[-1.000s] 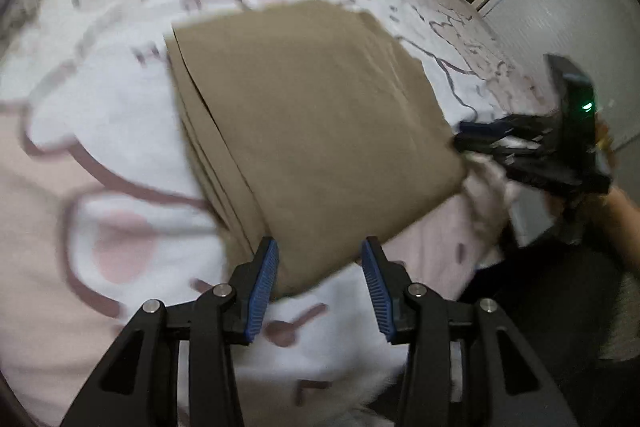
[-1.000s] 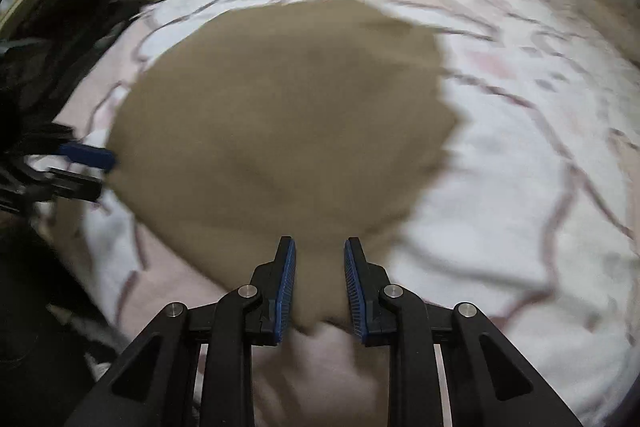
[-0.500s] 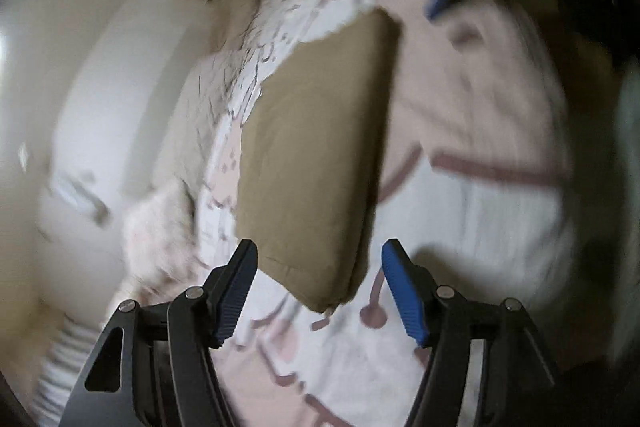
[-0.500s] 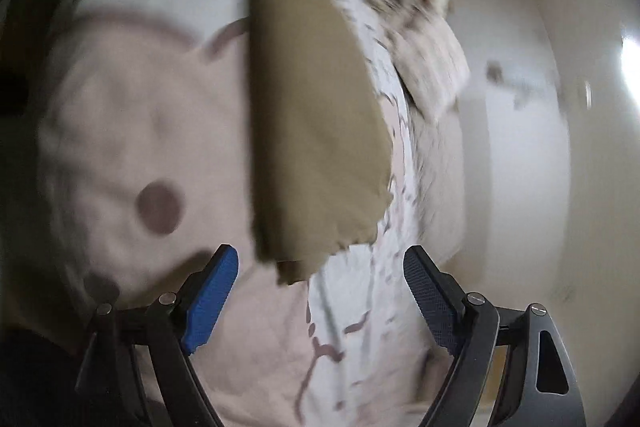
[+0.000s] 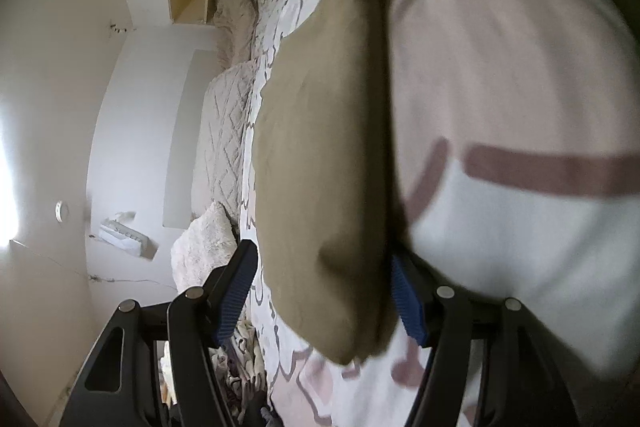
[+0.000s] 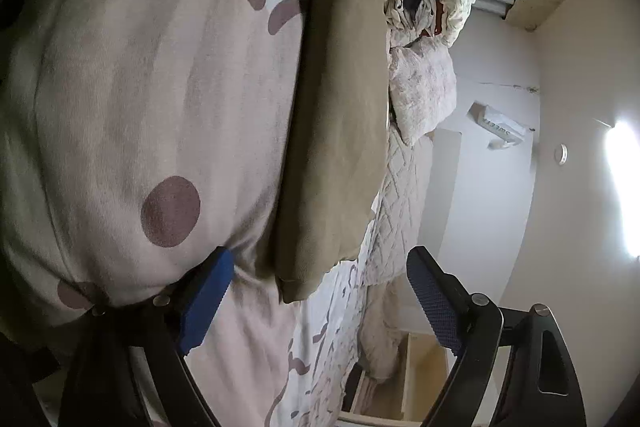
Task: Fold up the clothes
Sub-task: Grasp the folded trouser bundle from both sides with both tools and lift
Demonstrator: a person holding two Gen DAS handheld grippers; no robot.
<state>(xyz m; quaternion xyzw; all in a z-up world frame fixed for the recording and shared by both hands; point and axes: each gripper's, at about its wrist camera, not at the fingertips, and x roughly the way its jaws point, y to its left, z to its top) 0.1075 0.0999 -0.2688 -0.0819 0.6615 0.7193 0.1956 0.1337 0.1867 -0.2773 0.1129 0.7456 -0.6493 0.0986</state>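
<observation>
Olive-brown cloth, folded into a thick flat bundle — the folded garment (image 5: 320,163) — lay on the bed, on a pink and white bedcover (image 5: 520,87) printed with dull mauve lines and dots. Both wrist views were rolled onto their sides, so the bed ran up the picture and the pale wall (image 5: 132,107) stood to one side.

In the left wrist view the left hand-held gripper (image 5: 322,301) had its blue-padded jaws apart, one on each side of the bundle's near end. The pad on the wall side stood clear of the cloth; the other was tucked at the seam between bundle and bedcover, and whether it touched could not be told.

In the right wrist view the right hand-held gripper (image 6: 320,301) was opening, its jaws spread wide around the garment's other end (image 6: 340,115). One pad pressed into the bedcover (image 6: 140,87) beside the bundle, the other hung free in front of a quilted blanket (image 6: 396,195) — neither pinched the cloth. Pillows (image 6: 424,83) lay further along the bed.
</observation>
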